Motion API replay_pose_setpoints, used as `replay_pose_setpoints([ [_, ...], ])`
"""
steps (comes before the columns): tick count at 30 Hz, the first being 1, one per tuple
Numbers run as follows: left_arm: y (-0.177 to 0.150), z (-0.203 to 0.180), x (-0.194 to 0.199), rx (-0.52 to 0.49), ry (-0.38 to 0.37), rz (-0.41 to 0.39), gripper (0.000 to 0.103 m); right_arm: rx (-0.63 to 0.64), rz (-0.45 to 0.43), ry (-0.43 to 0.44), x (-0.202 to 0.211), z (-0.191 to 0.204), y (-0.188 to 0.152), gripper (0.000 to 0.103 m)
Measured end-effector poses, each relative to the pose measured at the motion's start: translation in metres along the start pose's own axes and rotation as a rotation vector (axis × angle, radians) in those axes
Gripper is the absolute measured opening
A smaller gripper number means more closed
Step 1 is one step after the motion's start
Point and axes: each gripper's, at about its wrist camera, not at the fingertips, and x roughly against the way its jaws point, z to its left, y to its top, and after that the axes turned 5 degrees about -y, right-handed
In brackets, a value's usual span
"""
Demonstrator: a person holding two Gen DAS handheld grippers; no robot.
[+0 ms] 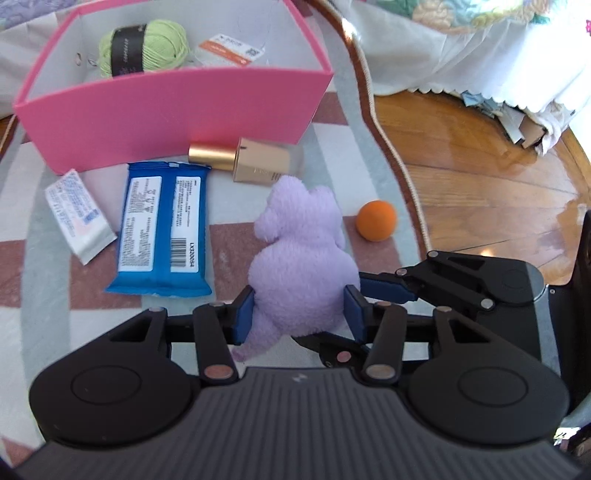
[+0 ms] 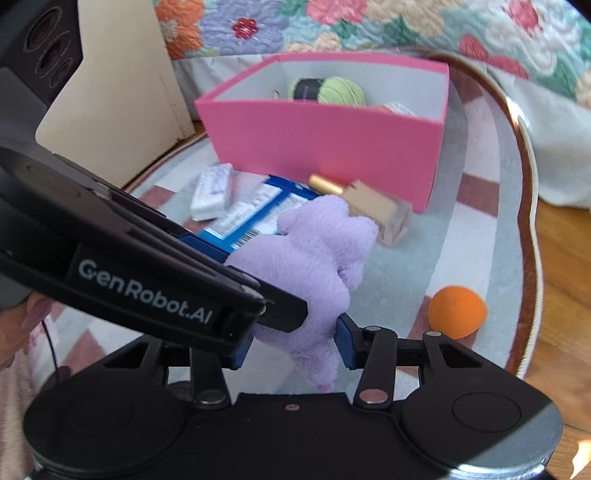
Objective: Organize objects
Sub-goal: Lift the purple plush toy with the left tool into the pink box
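Both grippers pinch the purple plush toy [image 1: 295,254] on the rug [image 1: 325,147]: left gripper [image 1: 299,314] across its lower body, right gripper [image 2: 293,341] likewise. The toy sits between the blue packet [image 1: 162,229] and the orange ball [image 1: 376,220], near the rug's right edge, before the pink box [image 1: 177,107].

- Lilac plush toy [image 1: 301,258]
- Pink box [image 1: 177,107], white inside
- Lime-green yarn [image 1: 144,48], black band
- Blue packet [image 1: 162,229]
- Orange ball [image 1: 376,220]
- Floral quilt [image 2: 369,22]
- Pink, grey and white rug [image 1: 332,155]

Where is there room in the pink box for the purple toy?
The pink box is bare on its right side, past the green yarn and tag. The rug before it is crowded; free rug lies around the orange ball.
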Motion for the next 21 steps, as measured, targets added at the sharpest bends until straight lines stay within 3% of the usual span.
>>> replay_pose_setpoints([
  [5, 0.002, -0.013, 0.048, -0.007, -0.007, -0.017, 0.049, 0.032, -0.013, 0.066, 0.039, 0.008, 0.019, 0.052],
  [12, 0.01, -0.031, 0.103, -0.04, 0.019, -0.075, 0.05, 0.165, -0.079, 0.031, 0.085, 0.032, 0.046, 0.052],
  [21, 0.048, -0.04, 0.163, -0.083, 0.048, -0.208, 0.05, 0.278, -0.166, -0.008, 0.126, 0.043, 0.106, 0.052],
])
